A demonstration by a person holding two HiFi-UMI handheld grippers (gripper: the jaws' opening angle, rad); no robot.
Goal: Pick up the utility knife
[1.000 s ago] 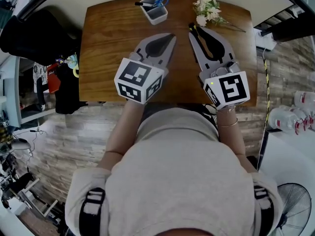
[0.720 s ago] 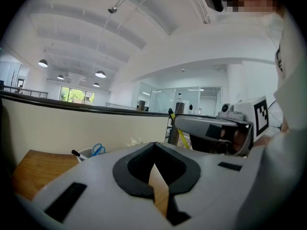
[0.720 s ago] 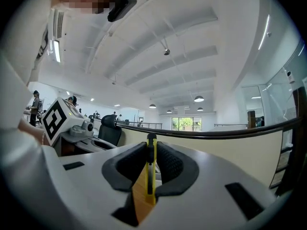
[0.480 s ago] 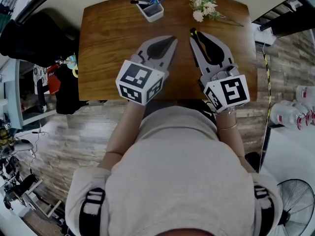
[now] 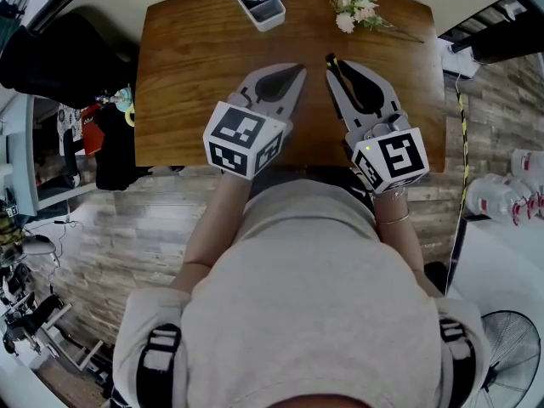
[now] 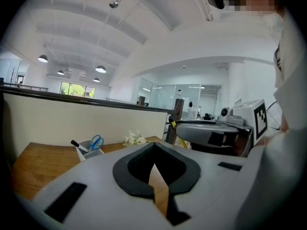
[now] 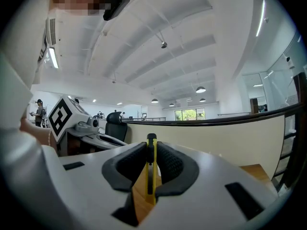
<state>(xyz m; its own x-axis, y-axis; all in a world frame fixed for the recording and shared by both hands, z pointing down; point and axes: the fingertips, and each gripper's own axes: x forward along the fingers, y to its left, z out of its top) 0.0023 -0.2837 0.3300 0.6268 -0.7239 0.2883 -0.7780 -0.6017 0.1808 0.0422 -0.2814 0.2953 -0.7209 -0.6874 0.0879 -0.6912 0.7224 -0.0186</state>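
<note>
The utility knife [image 7: 150, 171], yellow with a black slider, stands on edge between the pads of my right gripper [image 7: 151, 140], which is shut on it. In the head view the right gripper [image 5: 331, 60] hovers over the right half of the wooden table [image 5: 187, 83], and the knife [image 5: 342, 73] shows as a thin yellow strip along its jaws. My left gripper [image 5: 299, 66] hangs beside it over the table's middle, shut and holding nothing. In the left gripper view the left gripper [image 6: 154, 145] has its tips together, and the knife's tip [image 6: 173, 124] pokes out of the right gripper.
A white pen cup [image 5: 264, 11] with blue scissors and a black pen stands at the table's far edge. A small bunch of white flowers [image 5: 357, 8] lies at the far right. A dark bag [image 5: 51, 58] sits left of the table, and water bottles [image 5: 510, 198] stand to the right.
Both grippers have sunk a little toward the table, side by side. The knife stays gripped in the right gripper, and the left gripper stays shut.
</note>
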